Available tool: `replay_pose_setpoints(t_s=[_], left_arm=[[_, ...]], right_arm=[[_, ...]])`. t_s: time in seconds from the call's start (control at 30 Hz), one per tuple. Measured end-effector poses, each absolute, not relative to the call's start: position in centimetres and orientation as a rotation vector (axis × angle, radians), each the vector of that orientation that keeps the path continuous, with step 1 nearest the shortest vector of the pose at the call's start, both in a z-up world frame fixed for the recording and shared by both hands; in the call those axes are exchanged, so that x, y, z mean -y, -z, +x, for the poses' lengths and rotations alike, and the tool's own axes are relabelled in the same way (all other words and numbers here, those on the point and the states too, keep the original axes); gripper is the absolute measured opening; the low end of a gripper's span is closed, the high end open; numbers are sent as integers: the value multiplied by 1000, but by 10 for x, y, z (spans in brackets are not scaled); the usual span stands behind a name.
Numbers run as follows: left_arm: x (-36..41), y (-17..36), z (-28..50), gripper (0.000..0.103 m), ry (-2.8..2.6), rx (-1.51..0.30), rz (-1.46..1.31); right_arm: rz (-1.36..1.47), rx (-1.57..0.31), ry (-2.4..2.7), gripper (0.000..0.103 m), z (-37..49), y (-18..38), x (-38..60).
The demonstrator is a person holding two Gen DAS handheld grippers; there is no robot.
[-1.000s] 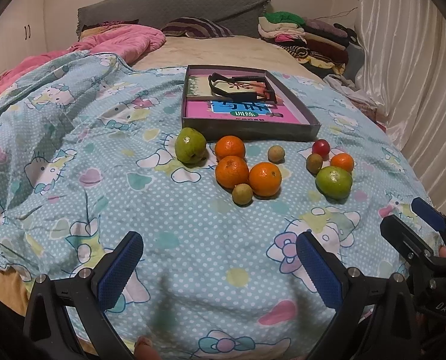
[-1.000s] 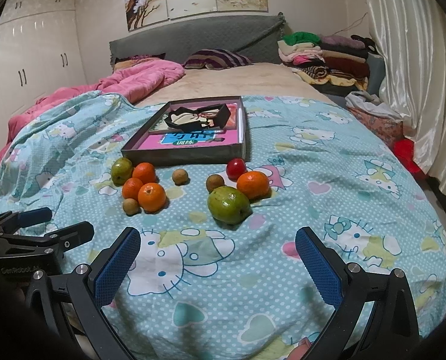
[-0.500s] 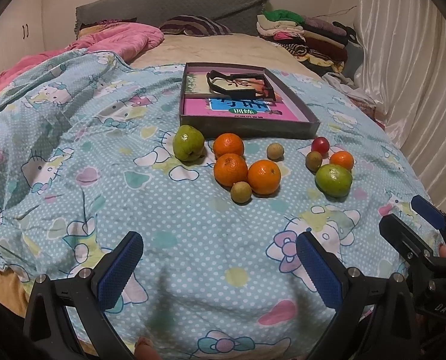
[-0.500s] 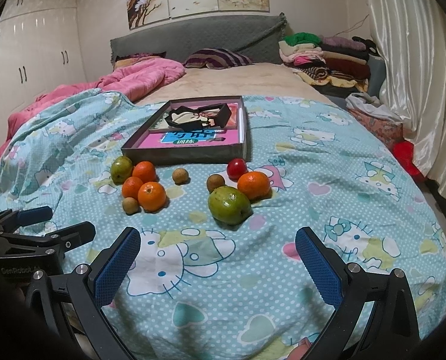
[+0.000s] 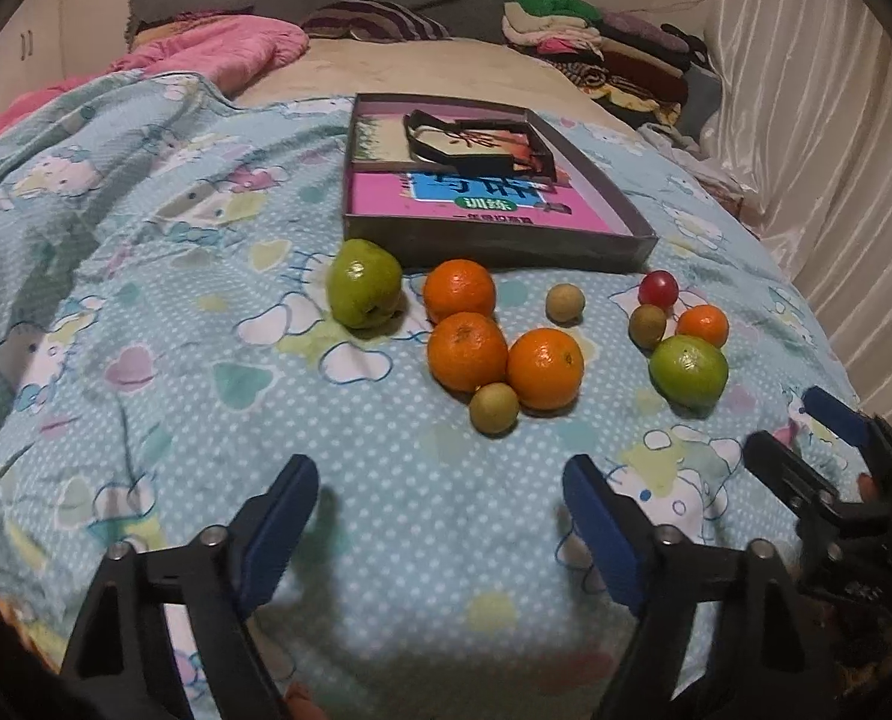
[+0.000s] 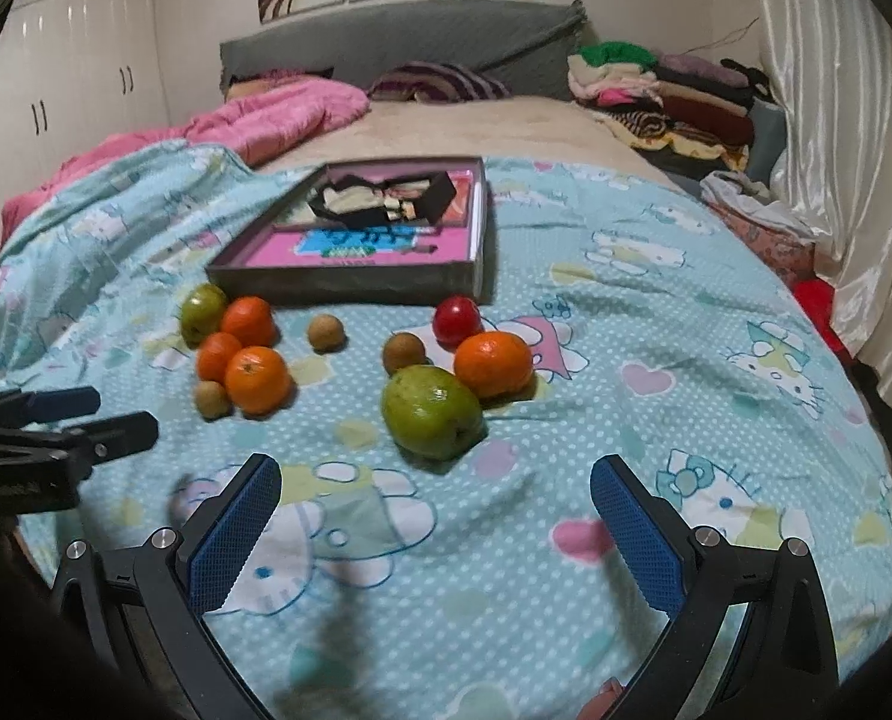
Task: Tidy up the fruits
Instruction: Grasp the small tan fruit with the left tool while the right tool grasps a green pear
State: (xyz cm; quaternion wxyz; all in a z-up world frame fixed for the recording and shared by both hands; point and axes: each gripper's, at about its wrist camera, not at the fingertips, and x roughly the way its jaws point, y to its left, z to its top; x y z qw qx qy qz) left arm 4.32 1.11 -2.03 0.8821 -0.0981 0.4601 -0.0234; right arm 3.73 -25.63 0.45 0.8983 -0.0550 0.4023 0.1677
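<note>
Both claws have come closer to the fruits, the left claw (image 5: 440, 516) closing a little with nothing in it, the right claw (image 6: 434, 522) wide apart and empty; fruits lie mid-bed by the box (image 5: 506, 240), so next comes reaching for the nearest green fruit (image 6: 431, 411).

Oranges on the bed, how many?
4. Three cluster left: one by the box, two in front. A smaller one sits right, behind a green fruit. None seems hidden.

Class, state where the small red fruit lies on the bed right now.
In the right wrist view the red fruit lies right of centre on the quilt, just in front of the tray's near right corner, behind an orange and beside a small brown fruit.
</note>
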Motion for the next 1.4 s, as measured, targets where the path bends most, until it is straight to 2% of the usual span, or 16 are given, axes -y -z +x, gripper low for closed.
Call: replay_pose_setpoints(t_s=[0.1, 0.17, 0.27, 0.33, 0.37, 0.5, 0.7, 1.1, 1.23, 1.4], left_arm=[[-7, 25, 52, 65, 81, -995, -194], [-2, 28, 56, 63, 96, -1006, -182], [3, 33, 64, 52, 104, -1027, -150], [3, 37, 68, 48, 110, -1041, -150], [3, 38, 70, 47, 115, -1042, -155], [5, 40, 72, 43, 128, -1039, -152], [3, 42, 77, 37, 134, -1040, -154], [0, 49, 88, 26, 135, -1054, -178], [2, 51, 90, 23, 130, -1060, -184], [5, 52, 94, 23, 126, -1067, -186]], right_arm=[[-122, -861, -361, 97, 50, 4, 256], [-122, -870, -370, 96, 55, 7, 255], [-115, -871, -399, 91, 62, 10, 254], [-117, -880, -427, 63, 67, 12, 252], [-120, -894, -437, 60, 69, 14, 250], [-115, -918, -460, 58, 78, 21, 247], [-116, -926, -482, 50, 89, 28, 246], [-98, -958, -543, 50, 106, 40, 235], [-133, -945, -545, 46, 106, 42, 228], [-128, -940, -555, 46, 102, 41, 231]])
